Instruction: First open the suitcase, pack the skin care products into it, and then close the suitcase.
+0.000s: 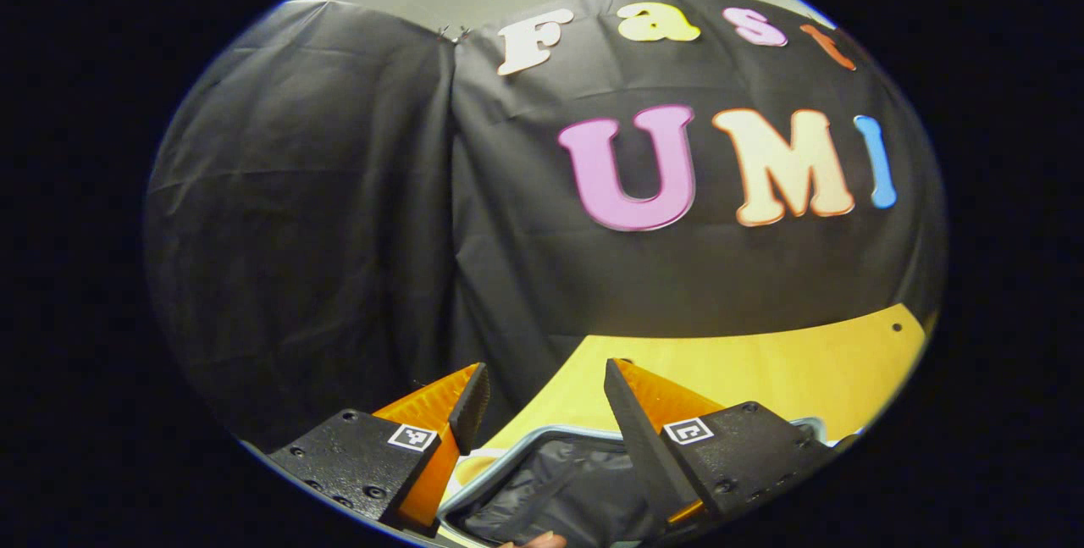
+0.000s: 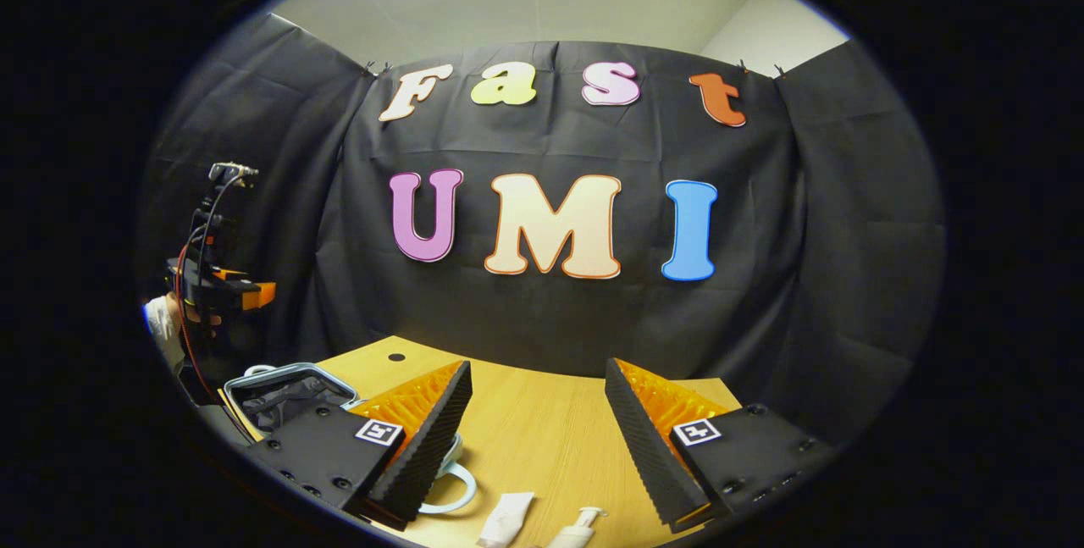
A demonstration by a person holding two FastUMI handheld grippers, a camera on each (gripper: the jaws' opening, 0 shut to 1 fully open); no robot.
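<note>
At about eight o'clock in the right gripper view, the suitcase (image 2: 284,391) stands open on the bench (image 2: 542,425), so you're at the packing step. Next, lower your right hand-held gripper (image 2: 538,438), its jaws spread wide and empty, onto the tube (image 2: 506,518) or pump bottle (image 2: 577,528) at six o'clock. Your left hand-held gripper (image 1: 542,421), likewise parted and holding nothing, hovers over the case's dark lining (image 1: 559,493).

Recording booth w/ black cloth wall (image 2: 813,218)
</note>
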